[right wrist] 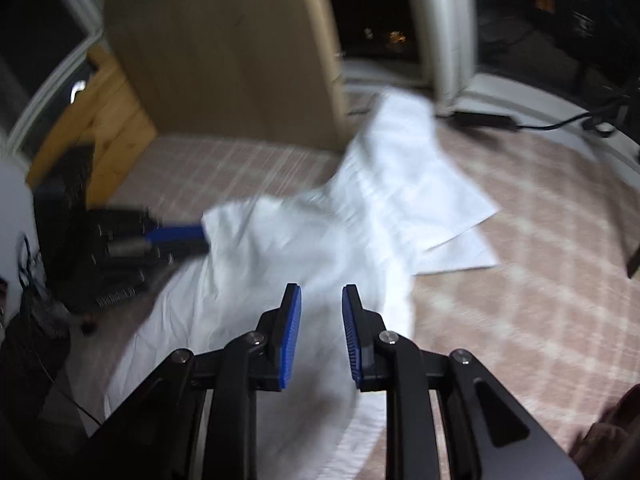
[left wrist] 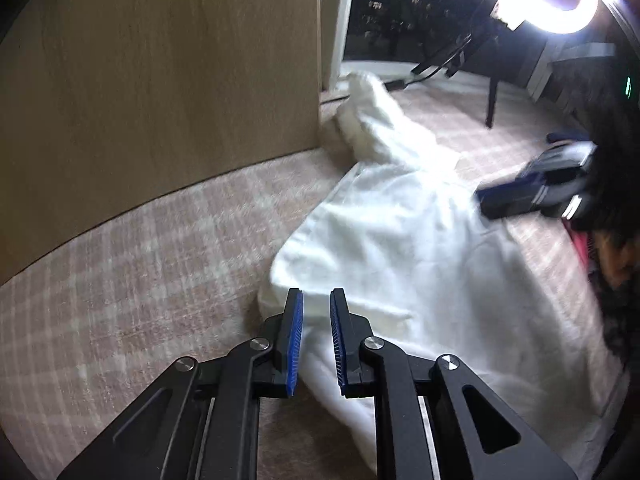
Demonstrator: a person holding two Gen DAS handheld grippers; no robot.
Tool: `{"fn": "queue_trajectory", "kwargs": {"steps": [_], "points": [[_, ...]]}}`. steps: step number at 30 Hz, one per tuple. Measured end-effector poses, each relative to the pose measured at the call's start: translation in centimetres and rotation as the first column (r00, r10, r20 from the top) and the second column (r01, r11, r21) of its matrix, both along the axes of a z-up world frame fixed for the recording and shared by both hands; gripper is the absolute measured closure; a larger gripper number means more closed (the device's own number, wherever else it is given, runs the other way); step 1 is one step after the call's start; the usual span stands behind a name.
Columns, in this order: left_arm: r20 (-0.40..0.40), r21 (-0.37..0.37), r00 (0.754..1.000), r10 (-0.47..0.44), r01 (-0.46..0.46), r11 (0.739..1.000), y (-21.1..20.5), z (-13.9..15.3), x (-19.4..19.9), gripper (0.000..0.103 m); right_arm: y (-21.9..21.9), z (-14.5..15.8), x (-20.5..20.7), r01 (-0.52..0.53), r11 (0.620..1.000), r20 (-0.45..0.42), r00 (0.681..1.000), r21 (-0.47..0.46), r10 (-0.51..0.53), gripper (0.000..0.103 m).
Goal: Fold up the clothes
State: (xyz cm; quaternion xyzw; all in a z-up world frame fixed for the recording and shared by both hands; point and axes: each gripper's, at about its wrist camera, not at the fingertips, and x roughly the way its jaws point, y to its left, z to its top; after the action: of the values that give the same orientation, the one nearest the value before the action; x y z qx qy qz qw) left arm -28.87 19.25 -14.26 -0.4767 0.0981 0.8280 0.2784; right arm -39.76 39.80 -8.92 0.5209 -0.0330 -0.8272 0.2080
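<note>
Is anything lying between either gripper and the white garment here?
Nothing visible does. The white garment lies spread on the checked carpet, directly under the left gripper and the right gripper. Both sets of jaws stand apart with only cloth showing below them; no contact can be told.

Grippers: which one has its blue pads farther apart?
The right gripper: the gap between its blue pads is wider than the left gripper's narrow one. Both point at the white cloth.
</note>
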Motion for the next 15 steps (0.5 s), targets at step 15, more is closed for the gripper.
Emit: {"fn": "queue_trajectory", "kwargs": {"steps": [15], "points": [[0.105,0.026,0.986,-0.130,0.128,0.991,-2.4,-0.2,10.1,0.092,-1.7,-0.7,16.0,-0.143,0.989,0.178,0.974,0.023,0.137,0.076]]}}
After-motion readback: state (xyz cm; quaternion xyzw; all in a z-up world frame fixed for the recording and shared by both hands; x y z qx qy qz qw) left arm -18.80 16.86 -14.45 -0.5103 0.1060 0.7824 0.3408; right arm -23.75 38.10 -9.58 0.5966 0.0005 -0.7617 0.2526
